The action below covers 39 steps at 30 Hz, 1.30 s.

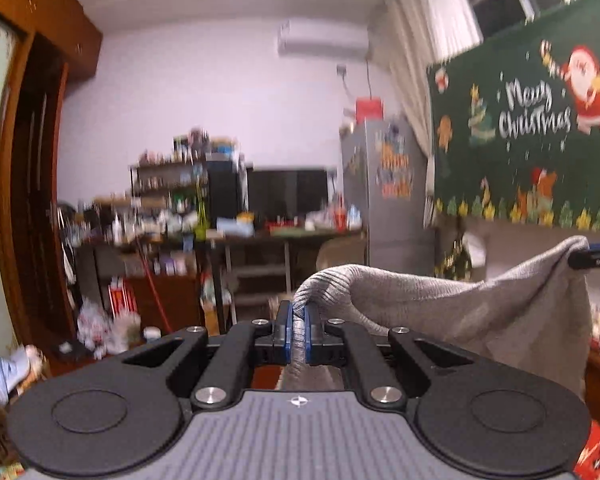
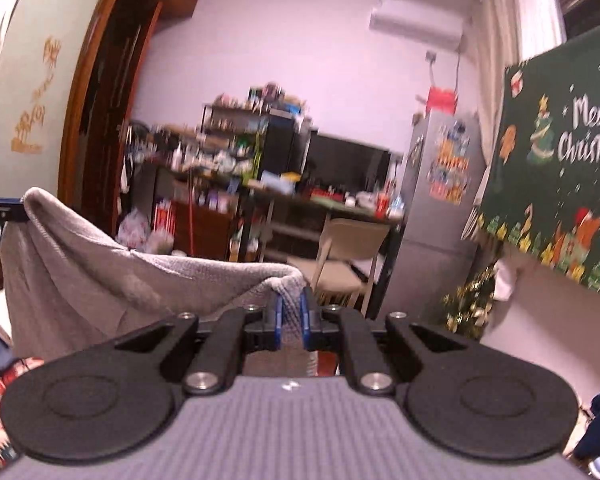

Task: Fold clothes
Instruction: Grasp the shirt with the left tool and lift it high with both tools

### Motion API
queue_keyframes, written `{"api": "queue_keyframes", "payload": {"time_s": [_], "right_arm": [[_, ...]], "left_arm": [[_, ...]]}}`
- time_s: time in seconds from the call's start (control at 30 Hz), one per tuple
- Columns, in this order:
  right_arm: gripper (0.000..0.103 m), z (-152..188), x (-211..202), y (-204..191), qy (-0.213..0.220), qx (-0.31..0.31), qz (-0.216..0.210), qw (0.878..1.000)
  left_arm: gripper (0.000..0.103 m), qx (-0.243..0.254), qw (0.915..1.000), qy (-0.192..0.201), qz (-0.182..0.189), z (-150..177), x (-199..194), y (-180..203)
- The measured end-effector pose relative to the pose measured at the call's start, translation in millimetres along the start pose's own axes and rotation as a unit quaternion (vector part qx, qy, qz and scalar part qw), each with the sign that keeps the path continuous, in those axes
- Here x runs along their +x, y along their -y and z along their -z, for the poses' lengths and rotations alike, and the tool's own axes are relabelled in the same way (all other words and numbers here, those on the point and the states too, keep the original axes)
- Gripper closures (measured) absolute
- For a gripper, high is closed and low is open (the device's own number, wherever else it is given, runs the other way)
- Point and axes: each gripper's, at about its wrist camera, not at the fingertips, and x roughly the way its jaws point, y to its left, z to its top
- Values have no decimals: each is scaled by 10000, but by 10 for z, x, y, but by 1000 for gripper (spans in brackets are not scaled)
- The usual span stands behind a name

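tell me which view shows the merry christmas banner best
The left wrist view: the green banner shows its whole "Merry Christmas" lettering plus the Santa figure. In the right wrist view the banner runs off the right edge, cutting off the end of the lettering and leaving Santa out of frame.

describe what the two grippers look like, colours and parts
Both look alike: the left gripper and right gripper have black linkage arms with silver bolts, round black discs at each side, blue-edged finger pads, and a grey ribbed body bearing a small white mark.
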Motion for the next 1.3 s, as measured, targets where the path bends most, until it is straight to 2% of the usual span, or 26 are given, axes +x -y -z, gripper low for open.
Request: {"api": "queue_keyframes", "payload": {"time_s": [0.2,0.33,0.47,0.6,0.77,0.9,1.13,1.3], "right_arm": [[94,-523,-653,-23,507,8,28,9987],[94,-781,-1113,-53,796,21,-28,9968],[94,-911,-1460,-109,909,0,-112,9958],[94,-833,-1461,-160,701,-15,-203,9973],[94,-297,-909,-173,-64,179,-323,9993],[94,277,-304,-176,-795,358,-374,9955],[94,1379,1178,-190,-1898,739,-465,9779],[94,1812,2162,-118,-2351,846,-489,9671]], "left_arm": [[97,9,9987,503,-24,-611,-455,-45],[97,88,9978,645,-103,-880,-713,-76],[97,112,9982,570,-142,-954,-847,-103],[97,40,9997,179,-131,-747,-725,-119],[97,-44,9978,-657,5,-133,-172,-116],[97,-137,9900,-1407,25,452,424,-138],[97,-181,9669,-2543,-105,1417,1516,-169],[97,-235,9474,-3189,-120,1832,2265,-249]]}}
